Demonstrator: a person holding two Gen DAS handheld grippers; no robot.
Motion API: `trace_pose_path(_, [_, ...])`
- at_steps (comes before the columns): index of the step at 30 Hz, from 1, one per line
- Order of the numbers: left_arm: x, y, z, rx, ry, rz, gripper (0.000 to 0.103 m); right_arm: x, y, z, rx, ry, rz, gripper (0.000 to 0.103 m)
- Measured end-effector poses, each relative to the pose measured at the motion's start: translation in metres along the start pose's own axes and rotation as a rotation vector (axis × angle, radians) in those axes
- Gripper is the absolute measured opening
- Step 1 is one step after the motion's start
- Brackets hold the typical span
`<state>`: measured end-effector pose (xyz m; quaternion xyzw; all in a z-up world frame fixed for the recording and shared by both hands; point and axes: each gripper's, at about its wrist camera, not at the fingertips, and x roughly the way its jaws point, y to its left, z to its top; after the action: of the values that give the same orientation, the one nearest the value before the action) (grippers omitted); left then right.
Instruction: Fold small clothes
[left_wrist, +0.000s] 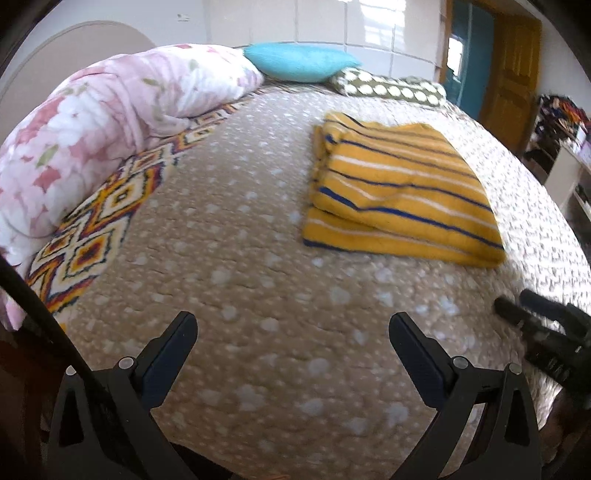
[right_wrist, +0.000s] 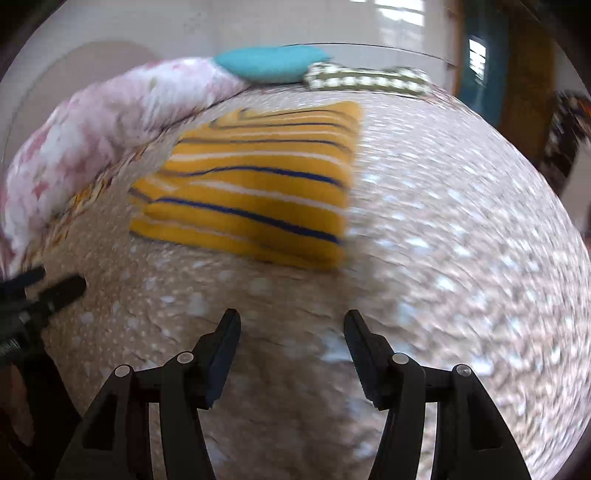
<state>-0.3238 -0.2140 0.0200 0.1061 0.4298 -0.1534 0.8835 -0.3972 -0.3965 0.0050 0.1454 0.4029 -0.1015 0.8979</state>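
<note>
- Well, no brand, label or readable writing anywhere in either view.
- Yellow cloth (left_wrist: 402, 192) w/ blue + white stripes: thick, fuzzy, towel-like knit, folded into a flat, roughly square stack, layered edges showing on its left + near sides. Lies on the bed, past both tongs, touching neither.
- Bedcover (left_wrist: 229, 258): tan quilted fabric w/ pale blotches, puckered stitching; far right part has a small grey-white pattern.
- Patterned blanket (left_wrist: 92, 236) w/ orange/black/white diamonds runs along the left edge, under a puffy pink floral duvet (left_wrist: 88, 122) rolled into a long bolster.
- Far end: smooth teal pillow (left_wrist: 297, 61), beside it an olive cushion (left_wrist: 391, 86) w/ white dots. White tiled wall behind, wood door (left_wrist: 513, 77) far right.
- Left gripper (left_wrist: 293, 328): black plastic fingers spread wide, nothing btwn them, over bare cover.
- Right gripper (right_wrist: 291, 325): fingers apart, empty, also over bare cover; view is motion-blurred, esp. on the right.
- Each gripper's tips show at the other view's side edge.
- Open room: broad bare cover near the cloth and to its right; left side is crowded by the duvet roll.
</note>
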Motion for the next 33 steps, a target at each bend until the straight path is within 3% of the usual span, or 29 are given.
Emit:
trace_pose_path(8, [0.018, -0.03, -0.011, 0.06, 0.082, -0.03, 0.103, -0.01, -0.039, -0.01, 0.127, -0.024, -0.04, 0.066])
trace_pose_path(33, [0.036, -0.039, -0.019, 0.053, 0.124, 0.018, 0.103, 0.003, -0.027, -0.017, 0.043, -0.011, -0.128, 0.077])
